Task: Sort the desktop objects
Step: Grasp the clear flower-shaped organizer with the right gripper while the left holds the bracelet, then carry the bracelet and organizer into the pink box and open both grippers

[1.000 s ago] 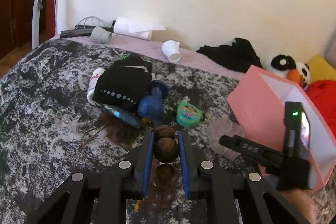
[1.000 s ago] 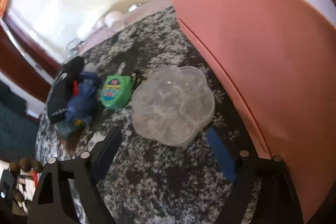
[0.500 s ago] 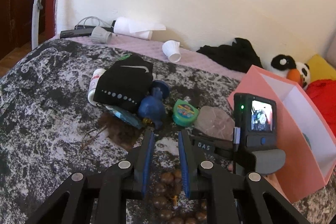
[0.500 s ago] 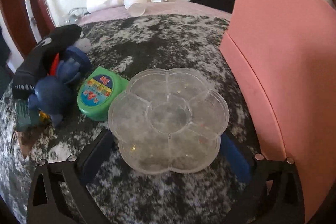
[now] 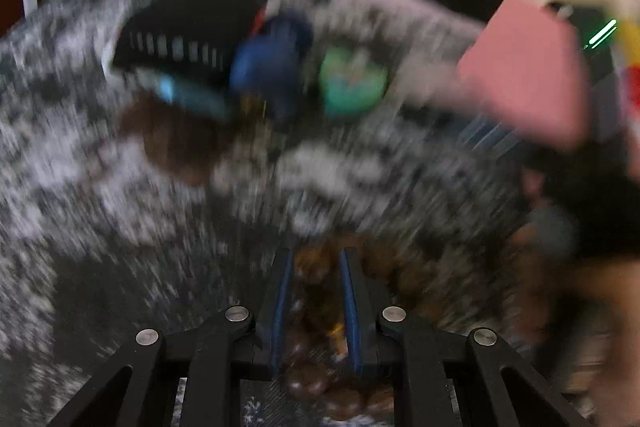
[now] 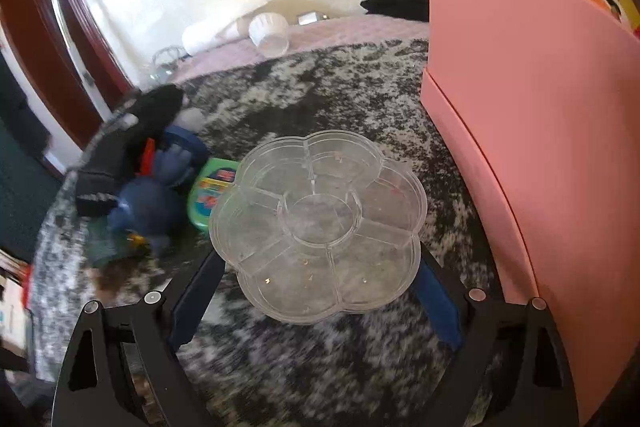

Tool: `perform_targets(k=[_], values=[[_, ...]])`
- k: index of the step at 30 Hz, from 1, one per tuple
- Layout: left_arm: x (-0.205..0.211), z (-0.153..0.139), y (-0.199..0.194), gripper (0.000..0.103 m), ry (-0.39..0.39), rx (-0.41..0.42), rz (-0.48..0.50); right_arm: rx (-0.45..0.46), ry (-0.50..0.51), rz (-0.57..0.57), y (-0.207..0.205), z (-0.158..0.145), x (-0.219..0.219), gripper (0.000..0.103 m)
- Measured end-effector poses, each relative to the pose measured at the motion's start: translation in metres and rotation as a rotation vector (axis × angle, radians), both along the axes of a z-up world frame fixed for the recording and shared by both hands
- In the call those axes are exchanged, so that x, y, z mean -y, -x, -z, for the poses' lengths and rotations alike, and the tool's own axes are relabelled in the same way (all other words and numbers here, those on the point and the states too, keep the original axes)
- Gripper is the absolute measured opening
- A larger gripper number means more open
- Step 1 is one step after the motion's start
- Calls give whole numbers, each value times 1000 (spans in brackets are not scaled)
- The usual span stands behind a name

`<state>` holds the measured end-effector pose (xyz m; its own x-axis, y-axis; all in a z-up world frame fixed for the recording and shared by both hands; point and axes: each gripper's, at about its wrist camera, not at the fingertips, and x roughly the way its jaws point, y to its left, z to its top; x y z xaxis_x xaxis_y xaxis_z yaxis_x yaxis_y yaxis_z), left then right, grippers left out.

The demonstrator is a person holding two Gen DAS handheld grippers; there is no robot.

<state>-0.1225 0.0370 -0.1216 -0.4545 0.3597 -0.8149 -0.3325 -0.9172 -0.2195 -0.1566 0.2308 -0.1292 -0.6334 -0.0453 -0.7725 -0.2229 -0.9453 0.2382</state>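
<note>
The left wrist view is badly blurred by motion. My left gripper (image 5: 316,259) has its fingers close together, with a string of brown wooden beads (image 5: 316,383) lying between and under them; whether they pinch the beads is not clear. My right gripper (image 6: 320,267) is open wide, its blue-padded fingers (image 6: 198,301) on both sides of a clear flower-shaped compartment box (image 6: 320,223), which looks lifted off the blanket. A pink open box (image 6: 532,107) (image 5: 528,75) stands to the right.
On the mottled grey blanket (image 6: 320,95) lie a green round case (image 6: 210,195) (image 5: 354,83), a blue toy (image 6: 154,199) (image 5: 272,67) and a black pouch (image 6: 132,139) (image 5: 188,35). A white paper cup (image 6: 270,33) and black cloth (image 6: 404,1) lie at the wall.
The left gripper has swung quickly and now sits lower over the beads. The right gripper has closed in around the clear box, which appears raised.
</note>
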Motion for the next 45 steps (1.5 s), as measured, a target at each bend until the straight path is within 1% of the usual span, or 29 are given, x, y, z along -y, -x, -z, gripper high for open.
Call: perform_targets(k=[2, 3, 5, 6, 7, 8, 9, 12, 15, 19, 21, 22, 23, 25, 27, 29, 33, 35, 39, 40, 41, 42, 43, 44, 45], values=[[-3, 9, 1, 22, 34, -6, 5, -20, 30, -7, -4, -9, 2, 93], [-4, 13, 1, 21, 51, -10, 7, -34, 42, -10, -6, -14, 4, 93], [-6, 13, 0, 11, 46, -23, 18, -59, 61, -15, -9, -22, 6, 93], [-8, 13, -1, 11, 58, -35, 22, -71, 72, -16, -11, -26, 7, 93], [-9, 12, -4, 5, 65, -47, 19, -84, 85, -18, -13, -30, 8, 93], [-9, 9, -4, 0, 54, -52, 17, -94, 95, -21, -15, -35, 9, 93], [-8, 7, -4, 0, 43, -57, 14, -103, 100, -23, -17, -39, 10, 93], [-3, 10, -2, 0, -46, 12, 35, -139, 134, -21, -25, -52, 8, 93], [-7, 13, -3, 0, -24, 2, 40, -171, 162, -14, -34, -65, 4, 93], [-2, 21, 6, 0, -121, 38, 6, -200, 189, -10, -49, -80, 3, 93], [6, 27, 15, 0, -205, 83, -15, -211, 200, -8, -57, -85, 3, 93], [7, 28, 16, 3, -213, 94, -13, -216, 205, -7, -61, -89, 3, 93], [9, 28, 17, 2, -221, 105, -10, -225, 211, -6, -66, -92, 2, 93], [10, 25, 17, 0, -212, 107, -11, -243, 222, -2, -75, -98, 1, 93], [3, 18, 8, 0, -135, 59, -5, -259, 230, 1, -86, -105, -1, 93], [-2, 6, 1, 0, -106, 14, 12, -279, 233, 0, -97, -114, -2, 93], [1, -36, -15, 0, -176, -73, 39, -326, 204, -3, -113, -131, -1, 93], [7, -50, -19, 0, -221, -92, 35, -345, 207, -7, -119, -138, 0, 93], [12, -57, -21, 0, -188, -80, 39, -352, 206, -16, -124, -144, 1, 93], [10, -48, -20, 1, -135, -59, 37, -348, 210, -15, -124, -144, 1, 93], [7, -37, -18, 28, -81, -38, 35, -341, 217, -15, -125, -143, 0, 93], [5, -27, -17, 52, -27, -16, 33, -336, 220, -15, -123, -141, -2, 93], [2, -17, -16, 87, 28, 5, 30, -334, 225, -12, -122, -141, -3, 93], [1, -7, -17, 92, 50, 21, 34, -333, 233, -9, -121, -141, -5, 93], [0, 3, -18, 92, 72, 36, 37, -333, 241, -5, -120, -140, -7, 93]])
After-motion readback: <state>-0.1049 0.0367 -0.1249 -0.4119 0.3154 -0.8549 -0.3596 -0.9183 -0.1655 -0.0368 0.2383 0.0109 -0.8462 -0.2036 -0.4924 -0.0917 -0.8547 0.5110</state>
